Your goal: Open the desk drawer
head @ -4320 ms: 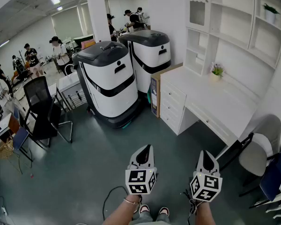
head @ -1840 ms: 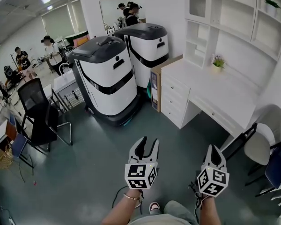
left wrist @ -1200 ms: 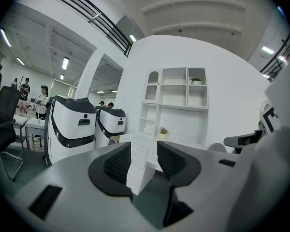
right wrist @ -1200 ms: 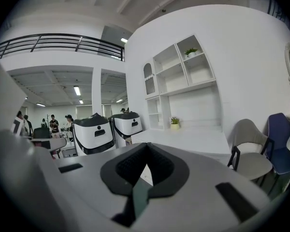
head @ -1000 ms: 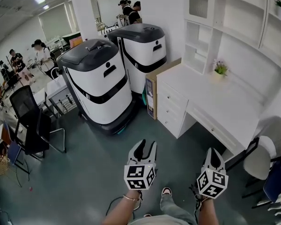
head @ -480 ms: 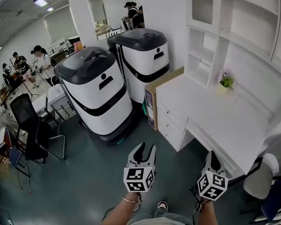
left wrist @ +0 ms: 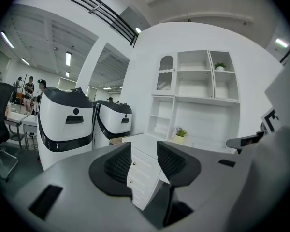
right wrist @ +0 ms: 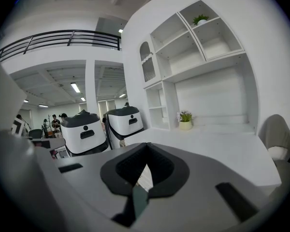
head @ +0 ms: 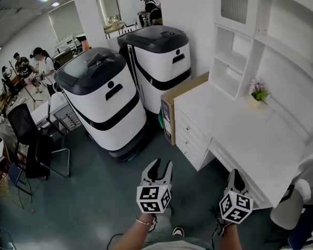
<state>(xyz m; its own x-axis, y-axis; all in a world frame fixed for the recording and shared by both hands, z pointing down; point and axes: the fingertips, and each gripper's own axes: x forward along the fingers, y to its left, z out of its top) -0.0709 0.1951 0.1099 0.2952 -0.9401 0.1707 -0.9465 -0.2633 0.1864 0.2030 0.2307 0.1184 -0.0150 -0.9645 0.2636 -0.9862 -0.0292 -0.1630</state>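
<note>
White drawers (head: 190,133) stack under the table's (head: 235,120) left end, well apart from both grippers — the left gripper (head: 160,164) has its fingers spread, the right gripper (head: 235,174) pressed together. Arriving shut, the right could skid off a small knob (left wrist: 134,163).

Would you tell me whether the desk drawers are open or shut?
Shut: the drawer fronts all sit flush in the desk.
</note>
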